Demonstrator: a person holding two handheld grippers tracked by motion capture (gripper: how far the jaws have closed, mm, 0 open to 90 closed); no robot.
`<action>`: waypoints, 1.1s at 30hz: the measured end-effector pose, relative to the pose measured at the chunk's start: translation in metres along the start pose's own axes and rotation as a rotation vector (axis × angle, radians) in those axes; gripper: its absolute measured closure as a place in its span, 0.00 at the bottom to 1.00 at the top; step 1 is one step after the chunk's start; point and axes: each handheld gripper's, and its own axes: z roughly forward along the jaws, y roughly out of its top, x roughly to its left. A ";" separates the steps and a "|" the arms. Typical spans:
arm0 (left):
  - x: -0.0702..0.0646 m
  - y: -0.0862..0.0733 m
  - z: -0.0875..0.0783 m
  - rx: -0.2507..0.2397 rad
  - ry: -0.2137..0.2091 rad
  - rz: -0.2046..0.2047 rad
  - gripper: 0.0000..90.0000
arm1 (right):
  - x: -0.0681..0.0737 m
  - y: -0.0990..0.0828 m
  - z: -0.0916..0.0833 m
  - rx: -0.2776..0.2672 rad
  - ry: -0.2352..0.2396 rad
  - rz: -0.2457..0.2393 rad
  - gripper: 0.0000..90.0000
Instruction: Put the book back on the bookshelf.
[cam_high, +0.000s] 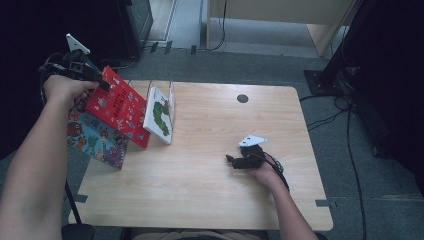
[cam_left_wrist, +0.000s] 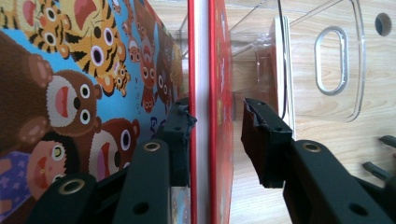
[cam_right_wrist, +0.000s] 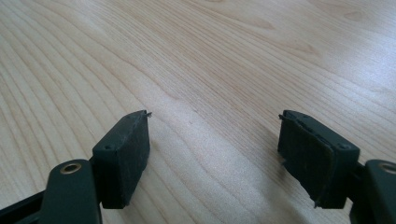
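Pale wooden table (cam_high: 215, 180) on grey carpet, cables trailing to the right. At its left edge, the left gripper (cam_high: 100, 80) straddles the red book (cam_high: 117, 105): one pad touches the cover, the other stands just clear. The blue animal book (cam_high: 95, 137) lies beneath. The right gripper (cam_high: 231, 161) rests mid-table, jaws open, empty.

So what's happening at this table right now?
A person works two hand-held grippers at a wooden table. The left gripper straddles the edge of a red book at the table's left edge: one pad touches it, the other stands just off it. The book leans over a blue animal picture book, beside a clear plastic holder with a white caterpillar book in it. The right gripper rests open over bare wood, holding nothing.
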 end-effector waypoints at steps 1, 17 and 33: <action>0.000 0.000 0.001 0.008 -0.002 0.003 0.73 | 0.000 0.000 0.000 0.000 0.000 0.000 0.28; -0.008 0.008 0.013 0.100 -0.101 -0.028 0.89 | 0.000 0.001 0.001 0.000 0.002 0.001 0.28; -0.009 0.028 0.005 0.088 -0.105 -0.038 0.89 | 0.000 0.001 0.001 0.000 0.001 0.000 0.28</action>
